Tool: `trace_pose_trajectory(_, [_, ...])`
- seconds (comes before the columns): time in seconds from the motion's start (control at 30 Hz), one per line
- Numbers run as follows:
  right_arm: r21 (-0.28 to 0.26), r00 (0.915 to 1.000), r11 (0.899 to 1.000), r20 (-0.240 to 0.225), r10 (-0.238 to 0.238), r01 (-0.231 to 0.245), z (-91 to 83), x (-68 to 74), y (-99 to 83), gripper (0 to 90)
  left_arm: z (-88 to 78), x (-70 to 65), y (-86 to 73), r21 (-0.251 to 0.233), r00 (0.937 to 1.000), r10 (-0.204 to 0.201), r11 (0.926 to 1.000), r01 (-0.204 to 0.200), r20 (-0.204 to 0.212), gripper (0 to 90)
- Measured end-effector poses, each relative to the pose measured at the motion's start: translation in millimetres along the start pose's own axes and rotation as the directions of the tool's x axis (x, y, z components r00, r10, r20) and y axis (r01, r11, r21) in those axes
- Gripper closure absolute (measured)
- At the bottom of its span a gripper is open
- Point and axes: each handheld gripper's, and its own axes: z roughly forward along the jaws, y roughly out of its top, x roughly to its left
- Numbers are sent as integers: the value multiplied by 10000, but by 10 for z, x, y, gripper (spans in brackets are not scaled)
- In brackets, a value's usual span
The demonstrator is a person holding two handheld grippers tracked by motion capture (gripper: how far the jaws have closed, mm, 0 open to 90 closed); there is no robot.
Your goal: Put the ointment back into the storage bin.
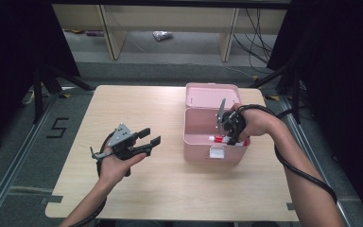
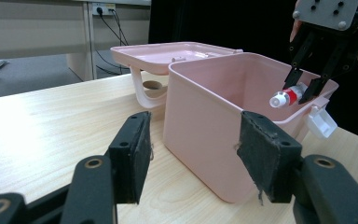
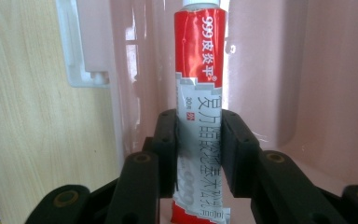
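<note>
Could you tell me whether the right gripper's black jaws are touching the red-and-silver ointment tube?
Touching: the right gripper view shows the right gripper with both pads pressed against the tube.

Figure: A laboratory recording bay.

From my station I see a bare wooden table standing on grey floor between black curtains, with metal floor rails, a taped numeral 5, loose cables, a wall socket and light wooden bench legs behind.
</note>
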Motion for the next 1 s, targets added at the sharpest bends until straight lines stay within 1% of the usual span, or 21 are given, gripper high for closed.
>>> trace_pose_trajectory(0.03, [-16,10000,10000,-7,5,-5,1,-2,0,709,0,0,-1,3,10000,0,10000,0,1,433])
trace_pose_trajectory(0.07, [-106,9999,9999,33,-130,130,7,-13,1,709,0,0,-2,8,10000,-1,10000,1,0,433])
trace_pose_trajectory(0.1, [-310,9991,9987,-7,-415,414,18,-34,3,709,0,1,-1,1,10000,-7,10000,7,0,433])
trace_pose_trajectory(0.13, [-189,9997,9996,-64,-224,222,16,-29,0,708,0,1,1,-1,10000,2,10000,-2,2,432])
trace_pose_trajectory(0.2, [-254,9993,9991,-149,-341,337,24,-48,0,709,0,1,5,-16,10000,-8,10000,8,4,433])
trace_pose_trajectory(0.23, [-48,9999,10000,-107,59,-59,17,-17,1,709,10,4,4,-143,9999,-33,9999,34,106,433])
trace_pose_trajectory(0.27, [-71,9999,9998,-18,-161,161,25,-33,3,709,0,0,10,-36,10000,-16,10000,16,8,433])
trace_pose_trajectory(0.33, [-306,9997,9992,-14,-248,247,46,-42,6,709,0,0,13,-42,10000,0,10000,0,9,433])
trace_pose_trajectory(0.37, [-339,9998,9993,-138,-168,164,52,-40,8,709,0,1,14,-41,10000,6,10000,-6,9,433])
trace_pose_trajectory(0.47, [-354,9997,9992,-126,-205,200,65,-49,5,709,1,1,16,-36,10000,6,10000,-6,0,433])
trace_pose_trajectory(0.5, [-233,9994,9997,-353,-20,12,61,-49,9,709,2,1,15,-36,10000,7,10000,-7,3,433])
trace_pose_trajectory(0.53, [-192,9998,9998,-175,68,-71,62,-42,0,709,2,0,16,-31,10000,4,10000,-3,2,433])
trace_pose_trajectory(0.57, [7,9999,9999,-76,125,-125,52,-41,-4,709,2,0,15,-25,10000,8,10000,-8,3,433])
trace_pose_trajectory(0.6, [34,9997,9998,-167,200,-199,55,-42,-6,709,3,-1,16,-25,10000,3,10000,-3,2,433])
trace_pose_trajectory(0.63, [-3,9998,10000,-195,63,-63,61,-50,-5,709,3,-2,17,-36,10000,8,10000,-8,6,433])
trace_pose_trajectory(0.77, [-45,9998,9999,-105,161,-161,60,-50,-12,709,4,-3,15,-28,10000,-1,10000,1,9,433])
trace_pose_trajectory(0.8, [-7,9994,9996,-185,277,-278,58,-43,-12,709,7,-3,13,-54,10000,-22,10000,22,41,433])
trace_pose_trajectory(0.83, [-23,9998,9999,-166,149,-149,58,-53,-9,708,10,-2,11,-71,10000,-28,10000,28,52,433])
trace_pose_trajectory(0.87, [-2,9997,9998,-156,175,-175,57,-52,-7,709,5,-3,13,-1,10000,-9,10000,9,-2,433])
trace_pose_trajectory(0.93, [-79,9999,9999,-146,-64,63,62,-66,-3,709,7,-1,15,-22,10000,3,10000,-3,11,432])
trace_pose_trajectory(1.0, [-137,9998,9999,-197,60,-62,64,-59,3,709,7,-1,18,-50,10000,8,10000,-8,22,433])
